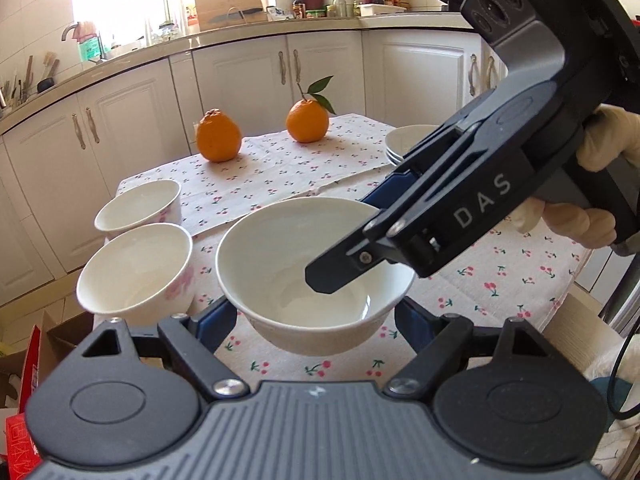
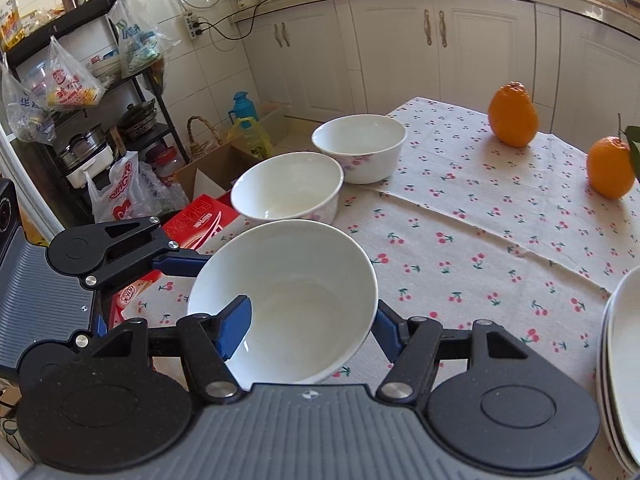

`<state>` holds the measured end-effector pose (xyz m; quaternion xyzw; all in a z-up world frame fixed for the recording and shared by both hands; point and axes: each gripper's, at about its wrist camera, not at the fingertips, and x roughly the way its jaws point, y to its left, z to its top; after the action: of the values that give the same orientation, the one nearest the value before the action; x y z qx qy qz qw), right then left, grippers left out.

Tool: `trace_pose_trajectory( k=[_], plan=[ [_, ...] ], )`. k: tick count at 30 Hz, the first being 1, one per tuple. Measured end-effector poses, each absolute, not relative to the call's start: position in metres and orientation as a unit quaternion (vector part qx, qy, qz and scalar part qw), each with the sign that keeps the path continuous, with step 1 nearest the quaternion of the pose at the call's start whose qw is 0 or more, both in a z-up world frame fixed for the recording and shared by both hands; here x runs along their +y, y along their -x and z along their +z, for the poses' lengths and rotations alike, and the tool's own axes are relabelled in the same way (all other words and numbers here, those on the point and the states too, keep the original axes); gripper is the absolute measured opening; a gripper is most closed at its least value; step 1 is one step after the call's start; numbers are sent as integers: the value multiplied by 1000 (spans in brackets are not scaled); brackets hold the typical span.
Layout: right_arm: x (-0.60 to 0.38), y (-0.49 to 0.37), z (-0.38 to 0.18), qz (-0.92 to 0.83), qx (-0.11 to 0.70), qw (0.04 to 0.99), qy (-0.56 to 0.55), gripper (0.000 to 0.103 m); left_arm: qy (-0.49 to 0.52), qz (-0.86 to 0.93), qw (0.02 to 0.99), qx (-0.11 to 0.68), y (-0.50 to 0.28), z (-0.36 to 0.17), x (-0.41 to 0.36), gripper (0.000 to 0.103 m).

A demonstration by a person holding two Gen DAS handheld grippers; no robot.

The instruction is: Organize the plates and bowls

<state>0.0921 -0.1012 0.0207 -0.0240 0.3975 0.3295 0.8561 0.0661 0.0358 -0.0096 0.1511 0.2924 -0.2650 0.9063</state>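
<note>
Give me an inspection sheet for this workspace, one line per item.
Surface: cherry-print tablecloth.
Job's things: white bowl off the cloth; two floral bowls on it; plate stack.
Clutter: two oranges.
Grippers: right gripper clamps the white bowl's wall, one finger inside; left gripper straddles it, contact unclear.
Cables: power strip cable on the wall.
Surroundings: white cabinets, storage rack, cardboard boxes.

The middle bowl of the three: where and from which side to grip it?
Probably pinch the rim of the middle bowl from above, one finger inside, at the side facing the table middle: it stands upright, near the table edge.
</note>
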Motion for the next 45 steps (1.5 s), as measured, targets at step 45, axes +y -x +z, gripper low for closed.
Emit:
trace_pose_trajectory(
  k=[45],
  plan=[
    [-129, -94, 13, 233, 374, 896, 54, 103, -140, -287, 890, 326, -83, -31, 13, 100]
  ],
)
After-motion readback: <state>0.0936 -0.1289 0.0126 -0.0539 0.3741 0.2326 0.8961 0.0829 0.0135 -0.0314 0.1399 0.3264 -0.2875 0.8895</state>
